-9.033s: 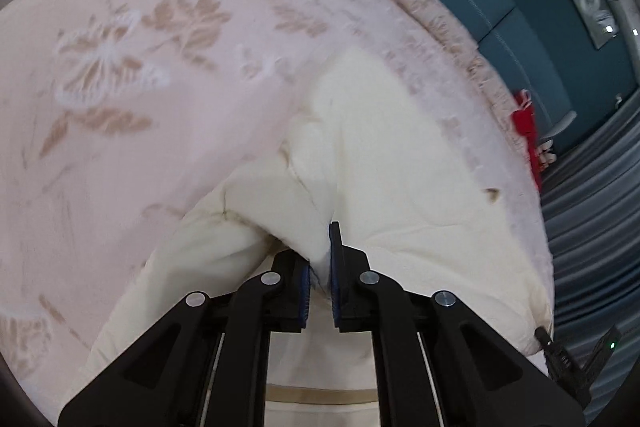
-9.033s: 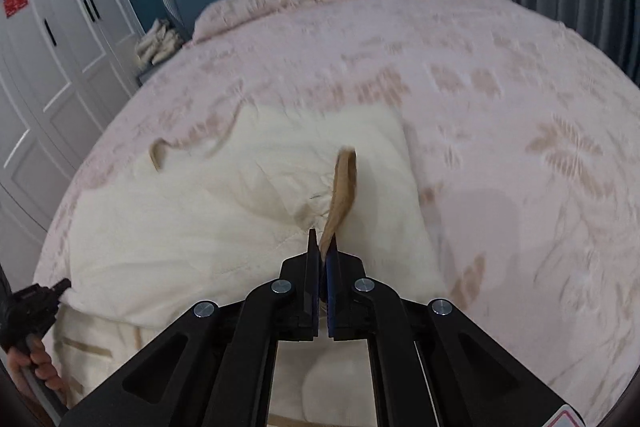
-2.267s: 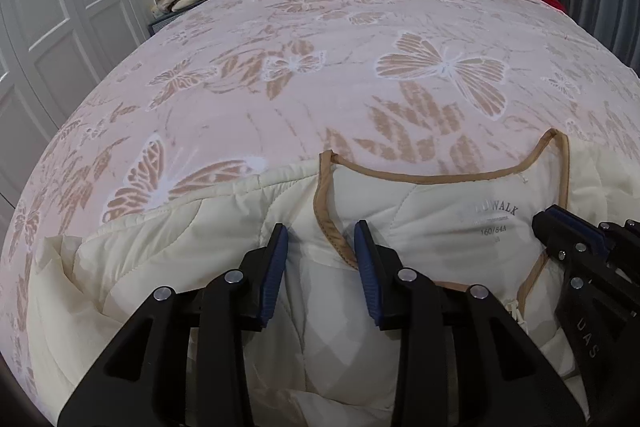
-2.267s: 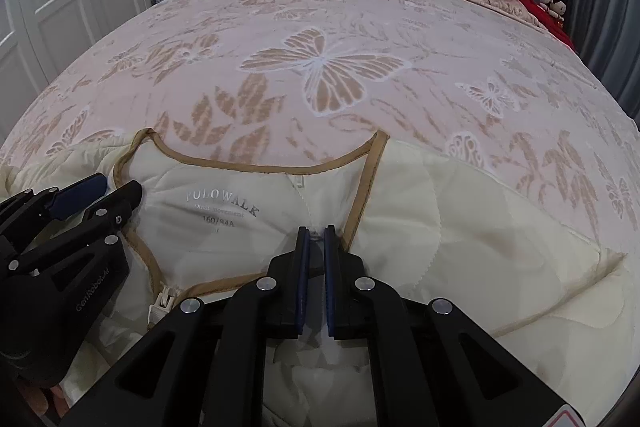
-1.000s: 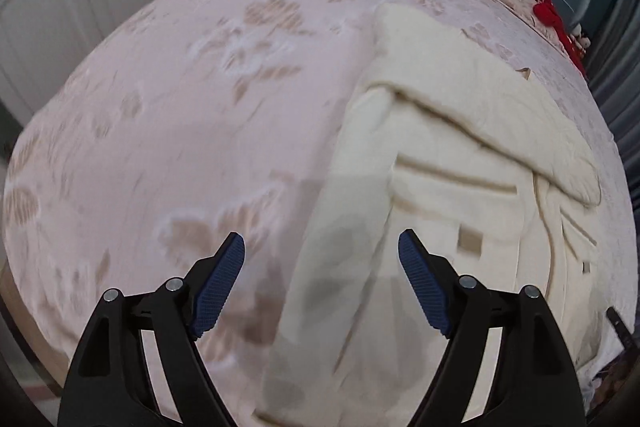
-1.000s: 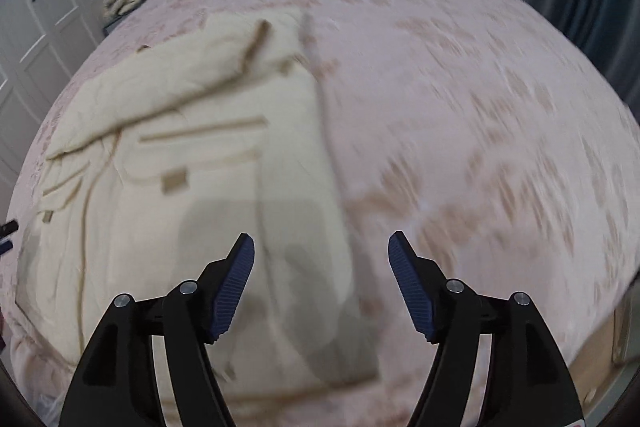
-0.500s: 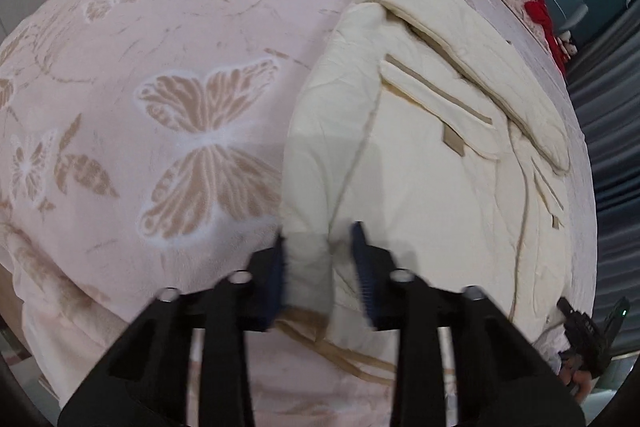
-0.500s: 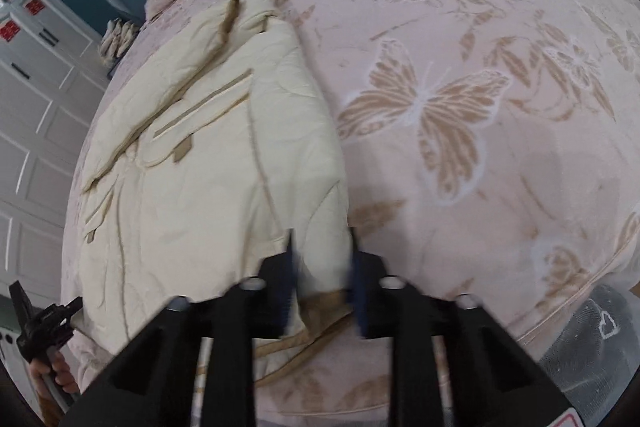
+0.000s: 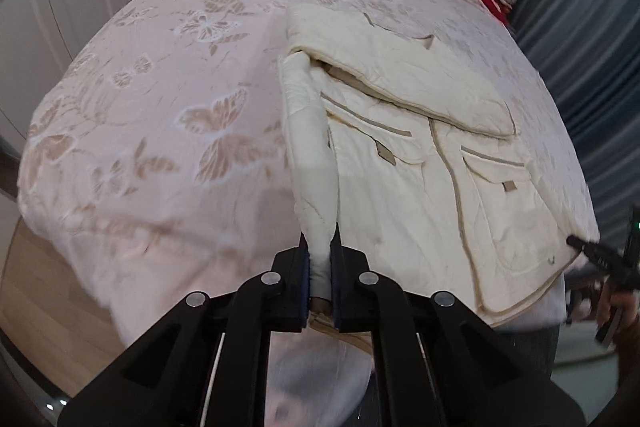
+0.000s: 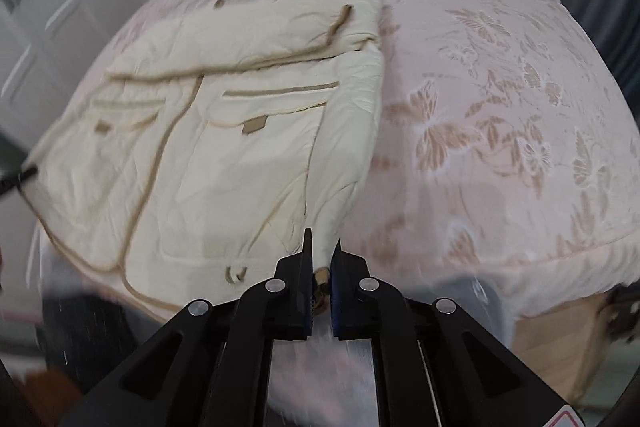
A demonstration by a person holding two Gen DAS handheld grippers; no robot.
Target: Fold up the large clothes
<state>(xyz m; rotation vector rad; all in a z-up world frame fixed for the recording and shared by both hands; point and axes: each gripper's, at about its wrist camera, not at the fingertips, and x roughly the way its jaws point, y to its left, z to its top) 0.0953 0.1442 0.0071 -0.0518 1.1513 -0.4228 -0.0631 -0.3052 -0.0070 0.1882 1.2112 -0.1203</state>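
The cream jacket lies on the butterfly bedspread; the left gripper pinches its near hem corner; the right gripper, closing, apparently clamps the opposite corner, though blurred.

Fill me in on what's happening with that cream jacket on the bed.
A person is folding a cream quilted jacket on a bed covered with a pink butterfly bedspread, holding a claw in each hand. The left claw is shut on one bottom corner of the jacket, and the right claw is closing on the other, with fabric pinched between its pads. The sleeves are already folded across the upper part. The hem end is lifted off the bedspread, probably to be folded up toward the collar.
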